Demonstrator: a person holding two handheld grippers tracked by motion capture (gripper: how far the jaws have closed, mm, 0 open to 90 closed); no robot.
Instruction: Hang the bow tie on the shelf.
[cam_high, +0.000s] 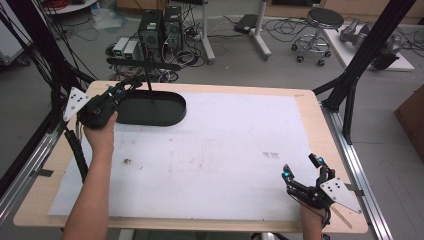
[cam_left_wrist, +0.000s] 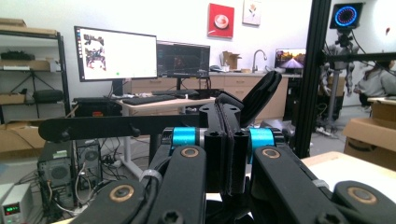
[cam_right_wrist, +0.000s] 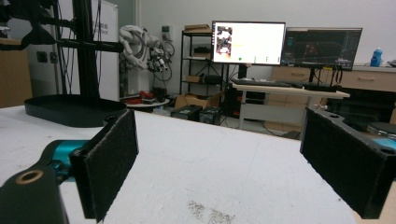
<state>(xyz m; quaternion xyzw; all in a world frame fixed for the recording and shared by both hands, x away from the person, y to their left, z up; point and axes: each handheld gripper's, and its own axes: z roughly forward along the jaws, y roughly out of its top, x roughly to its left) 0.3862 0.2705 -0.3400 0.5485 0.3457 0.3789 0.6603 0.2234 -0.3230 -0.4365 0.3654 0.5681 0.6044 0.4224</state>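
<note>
Working on a pale wooden table (cam_high: 310, 100) under a white paper sheet (cam_high: 225, 150). At the far left, set back to leave room in front: a black stand with oval tray base (cam_high: 160, 112) and crossbar (cam_left_wrist: 102, 127). Raised beside that crossbar, the left gripper (cam_high: 131, 82), jaws pressed together on a thin curved black piece (cam_left_wrist: 261, 93), apparently to hang it there. Parked at the near right corner, out of the way, the right gripper (cam_high: 302, 167), jaws wide apart, holding nothing.

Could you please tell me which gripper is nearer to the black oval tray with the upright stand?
The left gripper is nearer: it sits at the black oval tray's left end, jaws shut. The right gripper is far off, near the table's right front corner, jaws open.
</note>
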